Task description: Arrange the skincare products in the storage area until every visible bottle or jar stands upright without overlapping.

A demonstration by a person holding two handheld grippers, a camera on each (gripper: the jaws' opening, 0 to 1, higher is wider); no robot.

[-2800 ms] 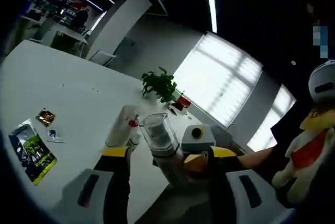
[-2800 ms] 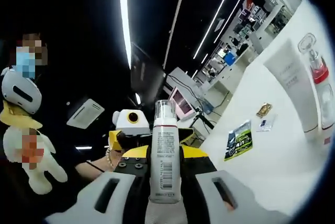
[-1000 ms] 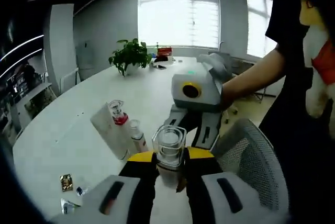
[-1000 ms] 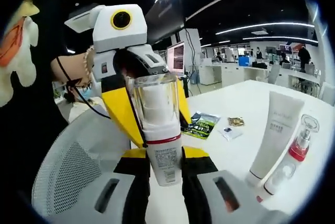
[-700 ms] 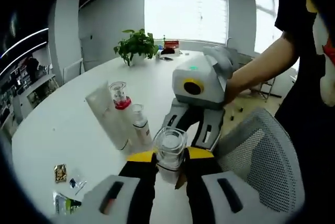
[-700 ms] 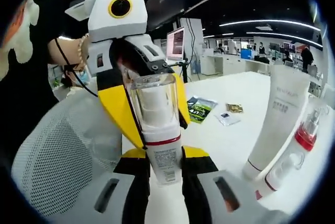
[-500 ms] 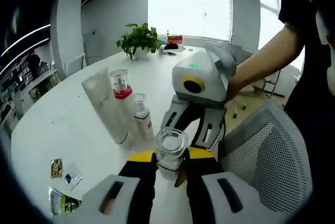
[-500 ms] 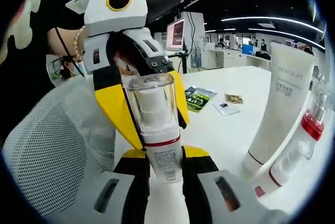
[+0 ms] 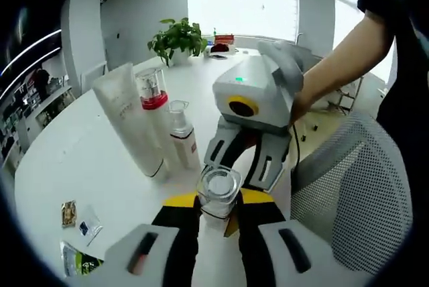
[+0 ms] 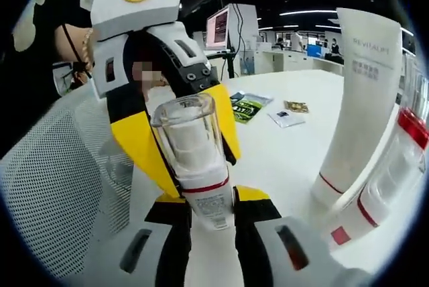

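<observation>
Both tools, left tool (image 9: 216, 214) and right tool (image 10: 209, 214), clamp one clear-capped white plastic pump bottle (image 10: 196, 161); judged light, rigid, slippery; hold the labelled body.

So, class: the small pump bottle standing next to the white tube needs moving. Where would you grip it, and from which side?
Grip the small pump bottle around its white body, below the clear cap, which might pull off. Come from its open side towards the chair, since the red-collared bottle and white tube stand close on the other side.
</observation>
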